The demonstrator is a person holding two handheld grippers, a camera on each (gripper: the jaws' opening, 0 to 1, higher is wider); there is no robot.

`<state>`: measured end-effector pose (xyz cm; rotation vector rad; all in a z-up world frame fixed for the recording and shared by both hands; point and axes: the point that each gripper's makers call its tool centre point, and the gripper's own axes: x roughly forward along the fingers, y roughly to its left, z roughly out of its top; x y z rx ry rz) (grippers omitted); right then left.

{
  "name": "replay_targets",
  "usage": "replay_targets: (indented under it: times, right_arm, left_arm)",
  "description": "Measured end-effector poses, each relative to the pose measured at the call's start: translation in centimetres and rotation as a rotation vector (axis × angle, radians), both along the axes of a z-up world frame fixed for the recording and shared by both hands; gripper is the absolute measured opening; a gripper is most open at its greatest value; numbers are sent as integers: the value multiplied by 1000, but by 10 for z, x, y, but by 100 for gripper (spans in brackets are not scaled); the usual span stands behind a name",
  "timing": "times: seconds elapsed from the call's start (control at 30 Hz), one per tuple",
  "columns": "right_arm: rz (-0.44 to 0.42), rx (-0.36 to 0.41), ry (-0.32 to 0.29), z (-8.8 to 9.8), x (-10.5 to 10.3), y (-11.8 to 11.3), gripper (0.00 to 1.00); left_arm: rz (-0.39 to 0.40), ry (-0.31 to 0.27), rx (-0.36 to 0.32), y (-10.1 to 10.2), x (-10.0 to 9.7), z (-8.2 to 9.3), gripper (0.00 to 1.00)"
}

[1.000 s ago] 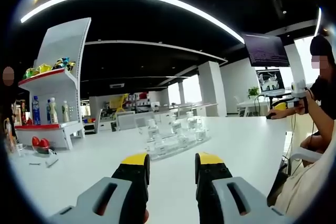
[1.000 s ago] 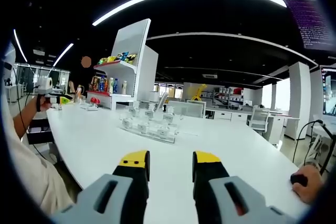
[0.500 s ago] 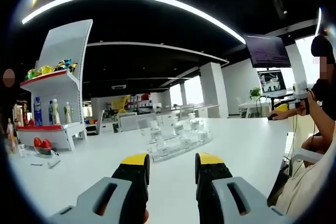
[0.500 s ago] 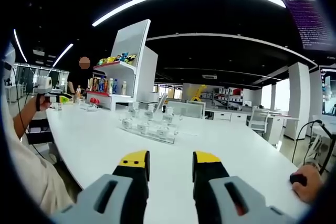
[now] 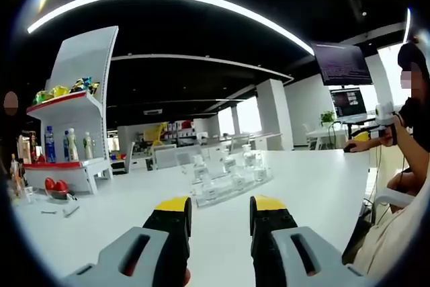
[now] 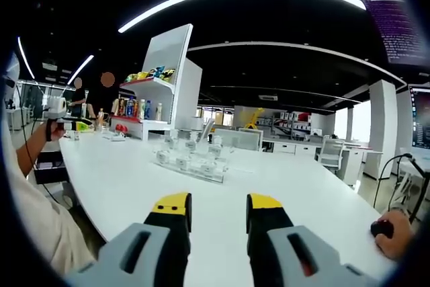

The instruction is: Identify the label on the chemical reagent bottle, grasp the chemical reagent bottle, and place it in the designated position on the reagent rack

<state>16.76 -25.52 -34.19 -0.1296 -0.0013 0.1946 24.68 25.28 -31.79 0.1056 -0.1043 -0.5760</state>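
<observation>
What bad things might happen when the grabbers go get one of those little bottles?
The small clear bottles stand close together in a see-through rack, so a jaw could bump a neighbour and tip it. Their labels are too small to read from here, so the wrong one might be picked. Both the left gripper and the right gripper are open and far back on the white table, a long reach.

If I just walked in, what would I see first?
First, the yellow-tipped tongs sticking up from the bottom of the left gripper view, open with nothing between them, over a big white table. Past them, in the middle of the table, sits a clear rack of small see-through bottles. On the far left stands a white shelf holding colourful drink bottles and snack bags.
</observation>
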Motion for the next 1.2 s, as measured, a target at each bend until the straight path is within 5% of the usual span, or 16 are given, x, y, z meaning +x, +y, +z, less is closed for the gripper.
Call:
replay_targets:
  times: [1.2]
  right_arm:
    - [6,-1,17,-7,-1,1,33]
  left_arm:
    - [-2,5,8,-1,0,-3,36]
